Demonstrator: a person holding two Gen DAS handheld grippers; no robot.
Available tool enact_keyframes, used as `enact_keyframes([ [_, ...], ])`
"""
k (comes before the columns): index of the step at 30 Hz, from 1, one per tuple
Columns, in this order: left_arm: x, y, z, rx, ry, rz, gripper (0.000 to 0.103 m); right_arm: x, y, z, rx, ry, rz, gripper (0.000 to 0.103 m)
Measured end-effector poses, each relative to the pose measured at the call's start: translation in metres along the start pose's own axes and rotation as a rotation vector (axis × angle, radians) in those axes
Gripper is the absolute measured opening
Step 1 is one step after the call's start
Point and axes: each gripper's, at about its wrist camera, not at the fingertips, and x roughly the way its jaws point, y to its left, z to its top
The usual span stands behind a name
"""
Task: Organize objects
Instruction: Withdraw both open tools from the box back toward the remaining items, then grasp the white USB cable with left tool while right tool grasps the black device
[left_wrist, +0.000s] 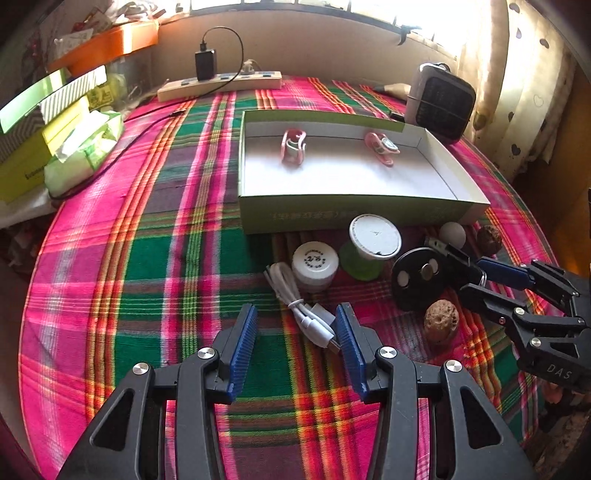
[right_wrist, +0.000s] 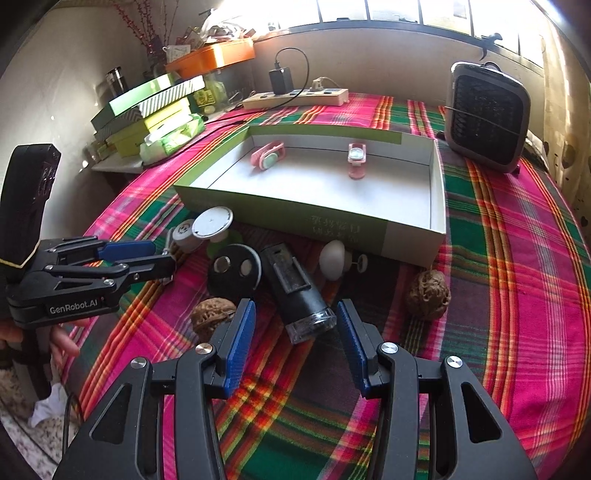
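White cable (left_wrist: 306, 310) sits low centre between my wide left tongs (left_wrist: 297, 325); right tongs (right_wrist: 295, 321) (also wide) should straddle the black scope (right_wrist: 295, 288) squarely.

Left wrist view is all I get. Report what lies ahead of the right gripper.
Observer: A black tube-shaped device lies just ahead of the right gripper, its clear end toward the open jaws.
Operator: Describe the white egg beside it.
Observer: The white egg has a thin stem that ends in a small disc on its right.
Operator: Check under the left gripper.
Observer: A person's hand shows below the left gripper.
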Motion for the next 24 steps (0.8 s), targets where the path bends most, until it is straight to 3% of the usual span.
enact_keyframes([
  [4, -0.002, 0.009, -0.001, -0.008, 0.000, 0.019, 0.044, 0.001, 0.002, -0.002, -0.011, 0.008, 0.003, 0.047],
  [11, -0.001, 0.020, -0.001, -0.026, 0.001, 0.035, 0.045, 0.007, 0.001, -0.001, -0.032, 0.019, -0.077, 0.047],
  [24, 0.007, 0.015, 0.007, -0.044, -0.003, 0.052, 0.047, 0.019, 0.009, 0.008, -0.079, 0.020, -0.088, 0.047],
])
